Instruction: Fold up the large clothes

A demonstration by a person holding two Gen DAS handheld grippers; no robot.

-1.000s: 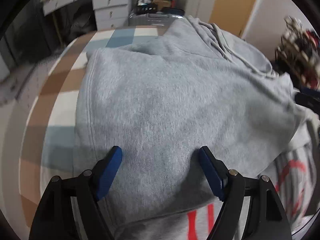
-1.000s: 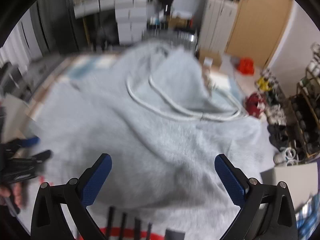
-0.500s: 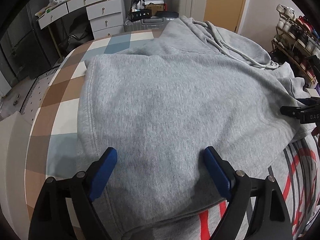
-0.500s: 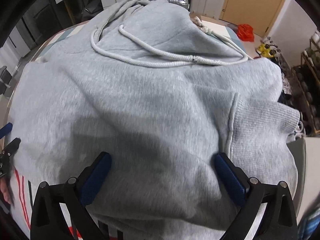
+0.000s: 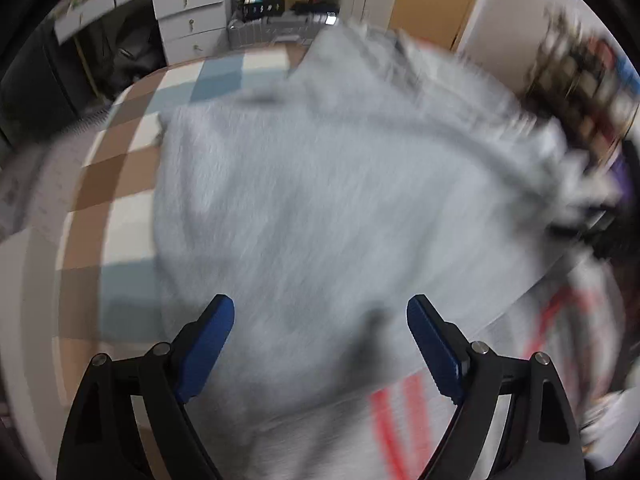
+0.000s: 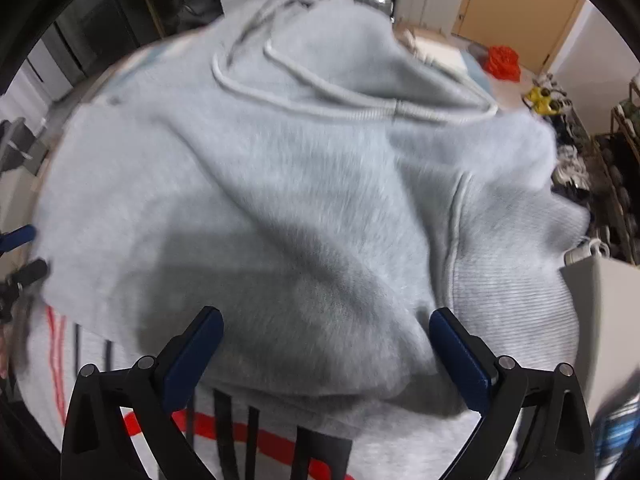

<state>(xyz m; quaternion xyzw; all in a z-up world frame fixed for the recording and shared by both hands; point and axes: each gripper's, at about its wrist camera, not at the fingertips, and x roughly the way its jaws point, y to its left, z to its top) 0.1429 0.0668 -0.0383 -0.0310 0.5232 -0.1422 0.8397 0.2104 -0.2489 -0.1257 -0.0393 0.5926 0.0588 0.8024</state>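
— On the checkered bed cover: a grey hoodie, folded over, spread wide across it. Blurred in the left wrist view.

— And under the hoodie's near edge?

— Another pale garment with red and black stripes, peeking out at the bottom of both views.

— Left gripper?

— Poised above the hoodie's near part, blue fingers spread wide, having just opened a little further. Only the flat fabric below between them, nothing pinched.

— Right gripper?

— Same: fingers spread apart over the grey cloth, not pressing on it as far as can be seen. Just beyond the right finger, the ribbed cuff or hem of the hoodie, bunched up.

— Farther back?

— In the right wrist view, the hood at the far end with a white drawstring looping across it. Beyond the bed, white drawers and a tan door; on the floor, something red. At the left edge of that view, the tips of the other gripper, blurred.
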